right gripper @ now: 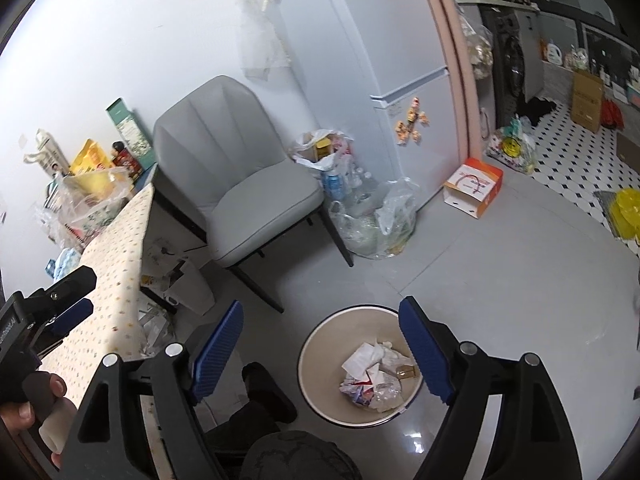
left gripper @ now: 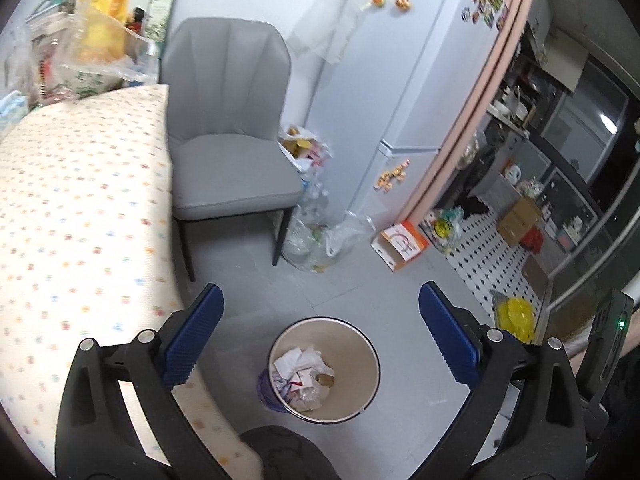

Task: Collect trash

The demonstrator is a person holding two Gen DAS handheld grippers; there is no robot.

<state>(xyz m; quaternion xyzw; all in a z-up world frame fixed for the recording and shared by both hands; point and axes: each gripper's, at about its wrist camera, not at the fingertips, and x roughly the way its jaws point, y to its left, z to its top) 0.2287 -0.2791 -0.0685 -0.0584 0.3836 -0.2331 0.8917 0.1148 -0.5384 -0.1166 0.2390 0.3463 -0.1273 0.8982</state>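
A round beige waste bin [left gripper: 370, 364] stands on the grey floor below me. It holds crumpled paper, wrappers and clear plastic trash [left gripper: 306, 380]. My left gripper [left gripper: 320, 292] hangs above the bin, open wide, with nothing between its blue pads. The right wrist view shows the same bin [right gripper: 320, 360] and its trash [right gripper: 374, 378], under my right gripper [right gripper: 320, 306]. That gripper is open too, and its right finger overlaps the bin's rim in the picture. No trash is held by either one.
A table with a dotted cloth [left gripper: 80, 208] lies to the left, with clutter at its far end. Behind the bin are a grey chair [left gripper: 228, 120], plastic bags of bottles [right gripper: 372, 216], a white fridge [right gripper: 412, 80] and an orange-white box [right gripper: 474, 186]. A person's hand [right gripper: 36, 396] and dark slipper [right gripper: 268, 392] are near.
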